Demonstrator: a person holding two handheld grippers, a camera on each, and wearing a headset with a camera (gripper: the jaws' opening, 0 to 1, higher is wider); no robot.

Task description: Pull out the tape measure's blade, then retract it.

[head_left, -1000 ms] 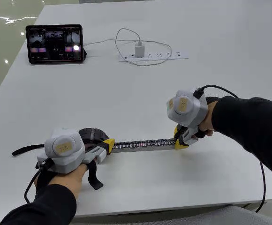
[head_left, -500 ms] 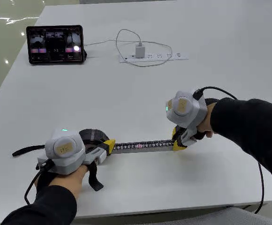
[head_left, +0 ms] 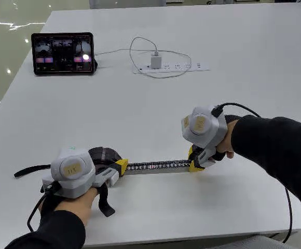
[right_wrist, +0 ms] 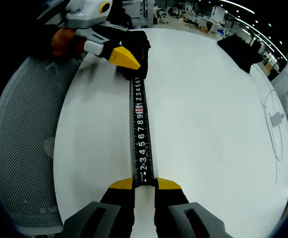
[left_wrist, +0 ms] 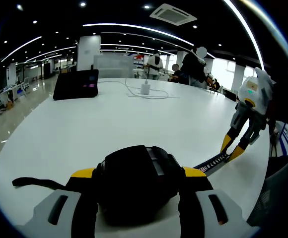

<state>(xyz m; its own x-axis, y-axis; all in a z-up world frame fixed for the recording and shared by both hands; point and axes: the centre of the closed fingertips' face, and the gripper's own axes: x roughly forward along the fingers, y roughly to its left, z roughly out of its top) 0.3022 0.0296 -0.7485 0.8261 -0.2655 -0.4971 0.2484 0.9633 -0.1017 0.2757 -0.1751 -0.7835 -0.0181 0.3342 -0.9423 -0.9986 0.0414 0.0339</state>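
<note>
Partly drawn blade (right_wrist: 141,144), dark with white numerals, black case (left_wrist: 136,178)

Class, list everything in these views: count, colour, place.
table: one, white, beneath everything
tape measure case: one, black, near left
blade: one, dark with white numerals, stretched from case to right gripper
strap: two lengths, black, beside case
tablet: one, black, far left
power strip: one, white, far middle
charger with cable: one, white, in the strip
chair: one, grey mesh, beside table
people: a few, colours unclear, beyond the far end
left gripper: one, grey, yellow-tipped, shut on case
right gripper: one, same colours, shut on blade tip
sleeves: two, black, near edge
</note>
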